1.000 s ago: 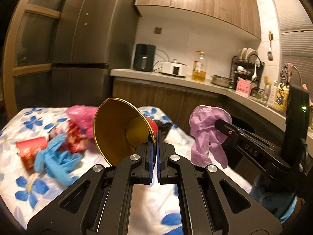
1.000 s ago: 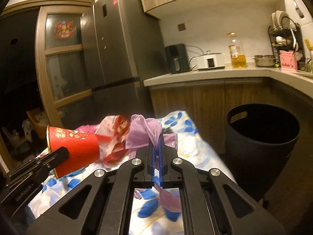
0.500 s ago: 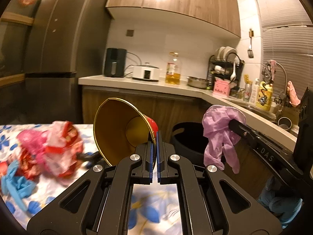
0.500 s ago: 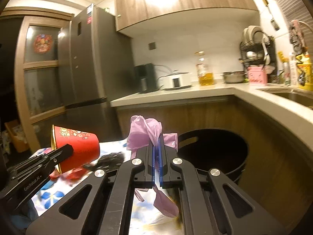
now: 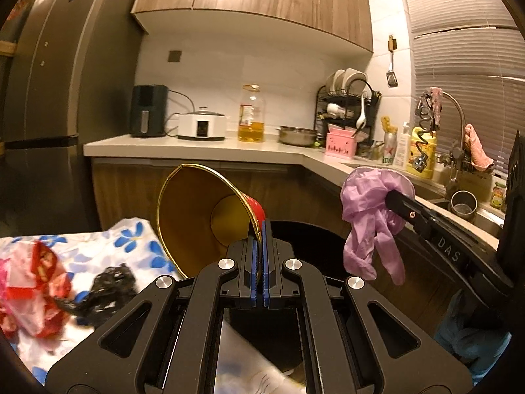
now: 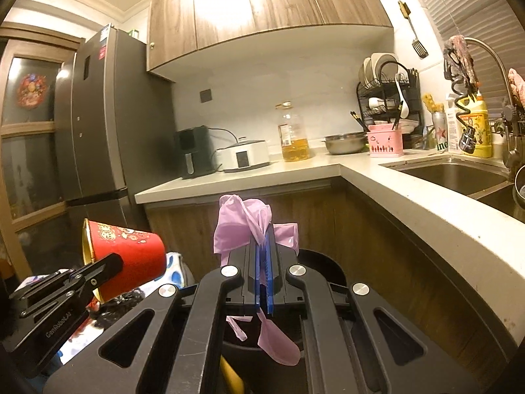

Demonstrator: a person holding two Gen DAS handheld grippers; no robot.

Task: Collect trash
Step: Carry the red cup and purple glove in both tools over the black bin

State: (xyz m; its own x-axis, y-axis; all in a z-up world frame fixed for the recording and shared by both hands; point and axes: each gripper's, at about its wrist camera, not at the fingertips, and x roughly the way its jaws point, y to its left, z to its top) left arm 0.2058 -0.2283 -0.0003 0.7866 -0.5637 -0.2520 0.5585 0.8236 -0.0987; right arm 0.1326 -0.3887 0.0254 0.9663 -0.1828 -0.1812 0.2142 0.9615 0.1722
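Note:
My left gripper (image 5: 261, 229) is shut on the rim of a red paper cup (image 5: 203, 216) with a gold inside, tipped on its side with its mouth toward the camera. From the right wrist view the same cup (image 6: 131, 252) hangs at the lower left in the left gripper (image 6: 111, 264). My right gripper (image 6: 265, 239) is shut on a crumpled purple glove (image 6: 244, 226); the glove (image 5: 370, 216) dangles from the right gripper (image 5: 392, 197) in the left wrist view. A black trash bin (image 5: 311, 239) stands just beyond and below both grippers, its rim (image 6: 328, 262) partly hidden.
A table with a blue-flowered cloth (image 5: 131, 239) lies at the left, with red and pink wrappers (image 5: 36, 282) and a black scrap (image 5: 105, 289) on it. The L-shaped kitchen counter (image 6: 393, 190) with a sink (image 6: 456, 170) runs close on the right. A fridge (image 5: 49, 98) stands at the left.
Both grippers have swung right, away from the table and toward the black bin, each still holding its item. The table trash has slid to the left edge of view.

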